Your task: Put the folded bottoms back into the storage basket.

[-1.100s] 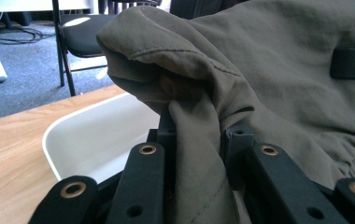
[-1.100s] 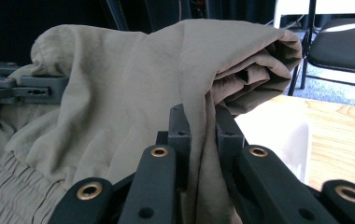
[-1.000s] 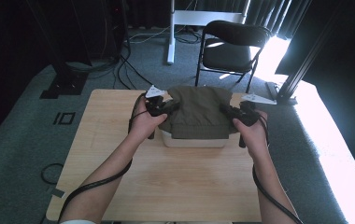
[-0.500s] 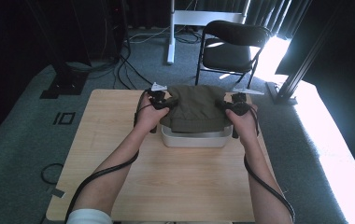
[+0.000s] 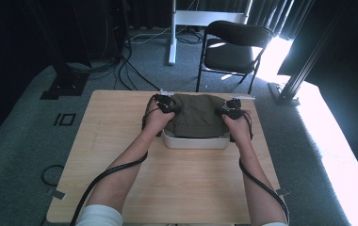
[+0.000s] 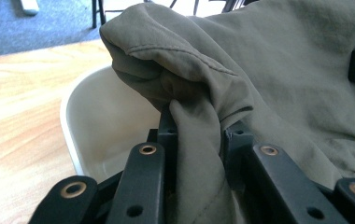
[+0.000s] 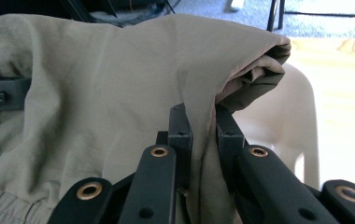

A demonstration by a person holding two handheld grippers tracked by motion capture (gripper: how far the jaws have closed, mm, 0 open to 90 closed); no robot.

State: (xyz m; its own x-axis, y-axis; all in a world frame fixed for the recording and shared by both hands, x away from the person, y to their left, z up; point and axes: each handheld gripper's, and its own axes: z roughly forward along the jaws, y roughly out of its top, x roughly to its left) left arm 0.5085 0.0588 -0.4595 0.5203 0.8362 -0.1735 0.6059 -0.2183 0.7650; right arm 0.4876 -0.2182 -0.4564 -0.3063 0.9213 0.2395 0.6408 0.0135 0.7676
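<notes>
Two grippers: we pinch the olive-green folded cloth garment (image 5: 195, 115) at opposite edges.
Left gripper (image 6: 198, 140): jaws clamped on fabric.
Right gripper (image 7: 202, 128): likewise.
Garment: over the white plastic tub (image 5: 196, 141).

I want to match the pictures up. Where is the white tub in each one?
High view: the tub sits mid-table between the two hands, its near rim showing under the green cloth.
Left gripper view: its curved wall is left of centre, below the cloth fold.
Right gripper view: its wall is right of centre, behind the jaws.
Shared landmark: the green cloth draped over it.
</notes>
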